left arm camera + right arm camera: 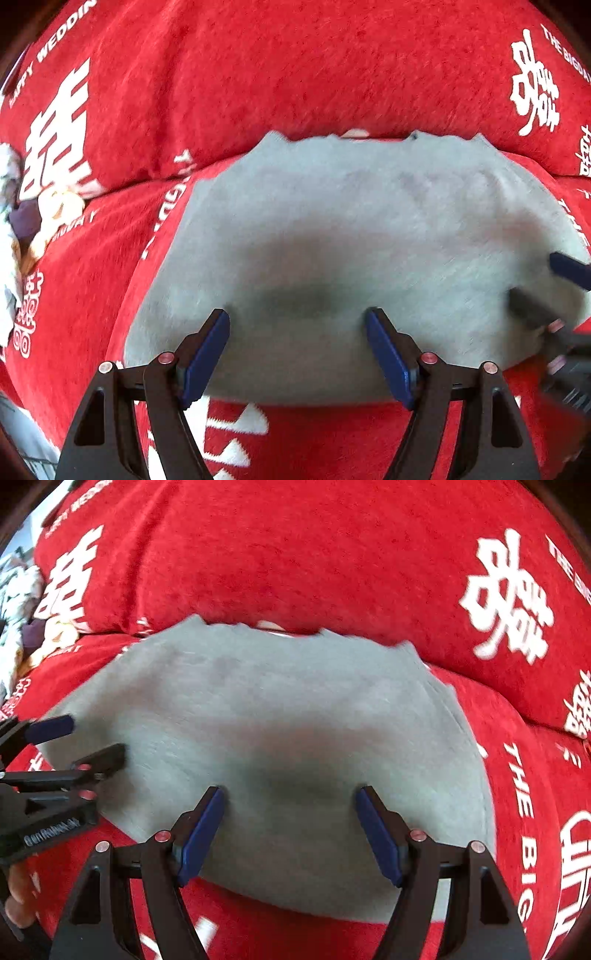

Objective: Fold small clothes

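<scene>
A small grey garment (369,206) (277,686) lies spread flat on the red sofa seat, its far edge against the backrest. In the left wrist view my left gripper (296,314) hovers over the garment's near part, open, with nothing between its blue pads. My right gripper (546,288) shows blurred at the right edge over the same cloth. In the right wrist view my right gripper (291,790) stands open over the garment's near middle, and my left gripper (98,738) is open over its left side. Neither holds cloth.
A red sofa cover (258,74) (295,554) with white characters and lettering covers seat and backrest. A heap of other clothes (22,221) (22,602) lies at the far left. A person's hand (18,897) grips the left tool's handle.
</scene>
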`<state>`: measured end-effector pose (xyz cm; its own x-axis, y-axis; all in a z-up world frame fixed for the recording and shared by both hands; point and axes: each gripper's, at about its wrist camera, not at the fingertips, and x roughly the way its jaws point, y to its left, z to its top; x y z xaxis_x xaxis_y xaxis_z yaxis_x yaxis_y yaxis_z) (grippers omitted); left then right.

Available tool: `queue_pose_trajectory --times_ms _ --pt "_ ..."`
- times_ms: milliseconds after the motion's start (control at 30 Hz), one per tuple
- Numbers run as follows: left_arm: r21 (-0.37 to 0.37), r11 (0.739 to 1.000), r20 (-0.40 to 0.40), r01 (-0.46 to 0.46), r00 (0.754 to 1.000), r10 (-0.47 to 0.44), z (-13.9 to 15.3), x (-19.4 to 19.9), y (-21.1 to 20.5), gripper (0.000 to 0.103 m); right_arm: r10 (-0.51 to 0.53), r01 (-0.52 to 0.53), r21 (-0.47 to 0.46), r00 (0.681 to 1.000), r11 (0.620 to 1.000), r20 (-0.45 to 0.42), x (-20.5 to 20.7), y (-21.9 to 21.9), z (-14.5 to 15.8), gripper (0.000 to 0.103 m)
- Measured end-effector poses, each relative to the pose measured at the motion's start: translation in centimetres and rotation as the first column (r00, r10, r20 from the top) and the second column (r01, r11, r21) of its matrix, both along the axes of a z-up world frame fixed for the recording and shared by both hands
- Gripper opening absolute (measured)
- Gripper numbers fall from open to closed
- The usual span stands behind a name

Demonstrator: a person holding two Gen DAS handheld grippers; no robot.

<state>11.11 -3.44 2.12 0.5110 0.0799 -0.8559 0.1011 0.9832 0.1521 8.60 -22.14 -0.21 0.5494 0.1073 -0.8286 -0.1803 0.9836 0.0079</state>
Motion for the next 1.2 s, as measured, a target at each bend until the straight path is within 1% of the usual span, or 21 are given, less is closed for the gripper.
queue_pose_trajectory --times_ms 33,133,233,333,433,467,500,533,600,667,733,767,800,900,967,1000,1033,1067,1133,1167,1200 --pt "0.000 1.000 0.012 -0.020 1.000 0.020 0.1 -0.2 0.6 0.092 -0.018 0.018 -0.009 1.000 1.000 0.000 -0.2 -1.0 -0.1 0.077" --pt "-0.015 0.999 0.013 -0.035 0.999 0.036 0.1 -0.9 2.0 0.092 -0.083 0.083 -0.010 0.996 0.997 -0.020 -0.9 -4.4 -0.7 0.078" --pt "-0.023 0.998 0.007 -0.054 0.999 0.054 -0.3 -1.7 3.8 0.092 -0.122 0.123 0.040 0.992 0.992 -0.020 -1.9 -7.5 -0.5 0.077" --pt "-0.116 0.987 0.001 -0.109 0.994 0.110 0.2 -2.5 7.4 0.092 -0.171 0.170 0.062 0.985 0.983 0.005 -3.4 -8.8 0.5 0.078" --pt "-0.248 0.948 -0.041 -0.202 0.979 0.198 0.2 -2.9 11.4 0.092 -0.195 0.187 0.166 0.980 0.968 0.037 -5.2 -9.0 1.3 0.078" --pt "-0.321 0.915 -0.092 -0.243 0.970 0.225 -0.5 -2.6 13.0 0.092 -0.195 0.185 0.189 0.980 0.964 0.038 -5.7 -8.5 1.1 0.078" --pt "-0.362 0.896 -0.113 -0.256 0.966 0.230 -0.8 -2.4 13.7 0.092 -0.185 0.174 0.202 0.982 0.964 0.041 -6.2 -7.8 0.8 0.078" --pt "-0.394 0.884 -0.097 -0.252 0.968 0.232 -0.6 -2.3 14.2 0.092 -0.175 0.162 0.205 0.984 0.965 0.042 -6.6 -7.2 0.5 0.078" --pt "-0.433 0.870 -0.112 -0.235 0.972 0.207 -0.5 -1.9 13.9 0.092 -0.139 0.128 0.207 0.990 0.970 0.036 -7.1 -5.3 -0.4 0.078" --pt "-0.479 0.857 -0.113 -0.189 0.982 0.154 -0.2 -1.1 13.0 0.092 -0.107 0.100 0.202 0.994 0.974 0.020 -7.4 -3.8 -1.3 0.078" --pt "-0.495 0.855 -0.108 -0.152 0.988 0.114 -0.1 -0.2 11.7 0.095 -0.092 0.082 0.132 0.993 0.988 0.068 -8.0 -2.4 -1.5 0.079" --pt "-0.492 0.859 -0.106 -0.146 0.989 0.108 -0.2 0.2 11.1 0.101 -0.070 0.062 0.111 0.995 0.992 0.071 -8.0 -1.8 -1.7 0.079" --pt "-0.489 0.860 -0.101 -0.144 0.989 0.108 -0.1 0.6 10.9 0.103 -0.064 0.056 0.093 0.995 0.994 0.079 -8.0 -1.5 -1.8 0.080" --pt "-0.469 0.872 -0.066 -0.142 0.990 0.126 0.1 1.4 9.5 0.103 -0.043 0.039 0.035 0.994 0.999 0.103 -8.4 -0.8 -2.1 0.081" --pt "-0.497 0.857 -0.038 -0.136 0.990 0.135 0.3 1.4 9.2 0.101 -0.041 0.037 0.041 0.994 0.998 0.103 -8.5 -0.9 -2.2 0.083" --pt "-0.517 0.846 -0.024 -0.133 0.990 0.141 0.5 1.5 9.3 0.079 -0.039 0.035 0.045 0.994 0.998 0.102 -8.4 -1.0 -2.2 0.084" --pt "-0.537 0.834 -0.022 -0.131 0.990 0.141 0.5 1.4 9.5 0.048 -0.039 0.034 0.044 0.994 0.998 0.103 -8.3 -1.0 -2.2 0.085" --pt "-0.569 0.811 -0.041 -0.136 0.990 0.137 0.3 1.5 10.1 0.037 -0.039 0.035 0.041 0.994 0.999 0.104 -8.3 -0.9 -2.2 0.085" --pt "-0.649 0.745 -0.065 -0.157 0.986 0.152 -0.1 1.9 11.6 0.026 -0.039 0.036 0.028 0.994 0.999 0.099 -8.2 -0.7 -2.2 0.085" --pt "-0.685 0.710 -0.073 -0.165 0.985 0.159 -0.3 1.9 12.3 0.023 -0.038 0.036 0.023 0.995 0.999 0.089 -8.1 -0.6 -2.1 0.085" --pt "-0.707 0.686 -0.081 -0.170 0.984 0.161 -0.6 1.8 12.7 0.022 -0.039 0.037 0.022 0.997 0.999 0.066 -7.8 -0.6 -1.9 0.085"
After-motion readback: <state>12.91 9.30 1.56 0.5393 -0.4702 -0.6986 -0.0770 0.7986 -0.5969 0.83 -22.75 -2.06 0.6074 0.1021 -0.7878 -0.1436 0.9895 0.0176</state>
